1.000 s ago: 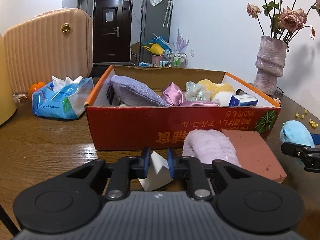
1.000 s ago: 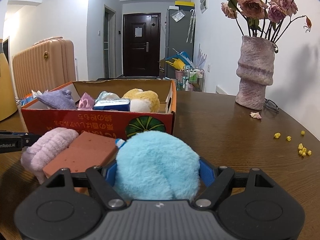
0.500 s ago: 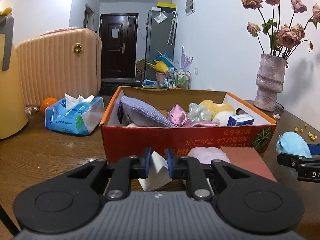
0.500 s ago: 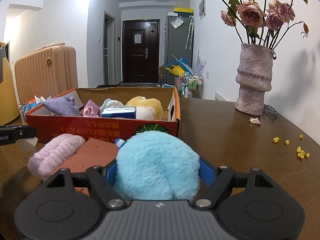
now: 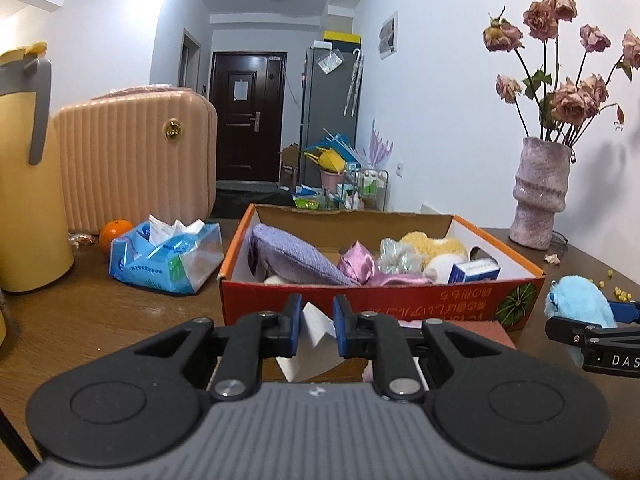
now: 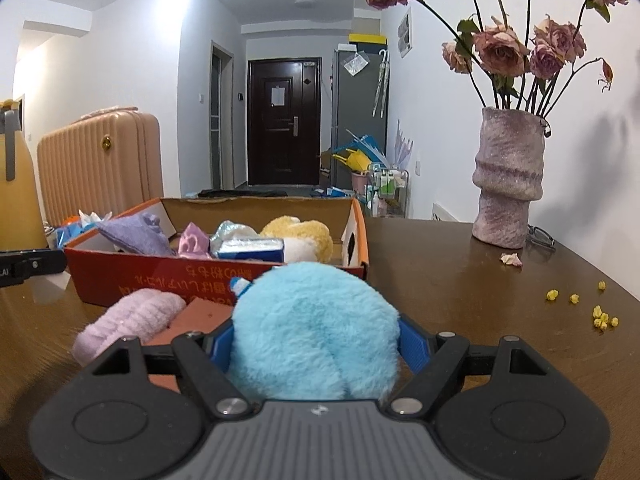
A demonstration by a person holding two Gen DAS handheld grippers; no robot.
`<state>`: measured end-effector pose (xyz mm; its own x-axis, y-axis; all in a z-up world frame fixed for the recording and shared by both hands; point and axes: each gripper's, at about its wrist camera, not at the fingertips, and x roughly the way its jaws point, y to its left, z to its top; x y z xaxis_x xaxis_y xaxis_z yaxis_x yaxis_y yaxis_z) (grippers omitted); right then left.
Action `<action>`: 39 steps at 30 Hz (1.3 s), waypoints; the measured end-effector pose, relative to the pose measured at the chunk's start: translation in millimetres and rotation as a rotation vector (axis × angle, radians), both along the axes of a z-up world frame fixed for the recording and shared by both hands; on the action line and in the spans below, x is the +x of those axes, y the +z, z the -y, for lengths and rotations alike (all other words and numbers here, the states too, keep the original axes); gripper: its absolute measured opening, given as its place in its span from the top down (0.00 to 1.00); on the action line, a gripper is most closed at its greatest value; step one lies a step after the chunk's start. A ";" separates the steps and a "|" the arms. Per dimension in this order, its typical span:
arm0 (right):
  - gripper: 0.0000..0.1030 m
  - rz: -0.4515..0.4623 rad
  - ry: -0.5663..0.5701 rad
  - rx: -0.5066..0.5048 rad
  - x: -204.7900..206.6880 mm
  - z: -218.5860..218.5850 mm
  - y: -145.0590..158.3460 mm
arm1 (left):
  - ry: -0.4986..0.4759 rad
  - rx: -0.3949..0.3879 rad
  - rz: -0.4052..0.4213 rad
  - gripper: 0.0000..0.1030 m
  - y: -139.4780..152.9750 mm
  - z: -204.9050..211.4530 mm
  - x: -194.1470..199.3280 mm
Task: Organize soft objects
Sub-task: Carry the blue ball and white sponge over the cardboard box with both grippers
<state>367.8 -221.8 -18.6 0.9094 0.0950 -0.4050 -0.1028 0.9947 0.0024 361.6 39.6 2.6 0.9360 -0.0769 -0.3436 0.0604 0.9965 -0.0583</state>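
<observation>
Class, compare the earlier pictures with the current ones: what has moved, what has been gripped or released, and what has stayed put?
The left gripper, shut on the white sponge wedge, has risen with it: the red box now sits lower and farther in its view. Nothing was released. The right gripper still holds the blue plush in place; the box contents, pink fuzzy roll and brick-red block are unchanged.
</observation>
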 end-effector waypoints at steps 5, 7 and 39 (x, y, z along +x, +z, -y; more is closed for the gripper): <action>0.24 0.036 0.005 0.011 -2.3 -5.9 6.0 | 0.007 -0.010 0.031 0.83 8.6 1.9 -3.4; 0.24 0.055 0.010 0.012 -2.9 -9.8 8.4 | 0.010 -0.011 0.037 0.83 11.6 3.4 -3.4; 0.24 0.213 0.066 0.049 30.8 -57.3 35.9 | 0.063 -0.072 0.125 0.83 40.6 9.5 37.2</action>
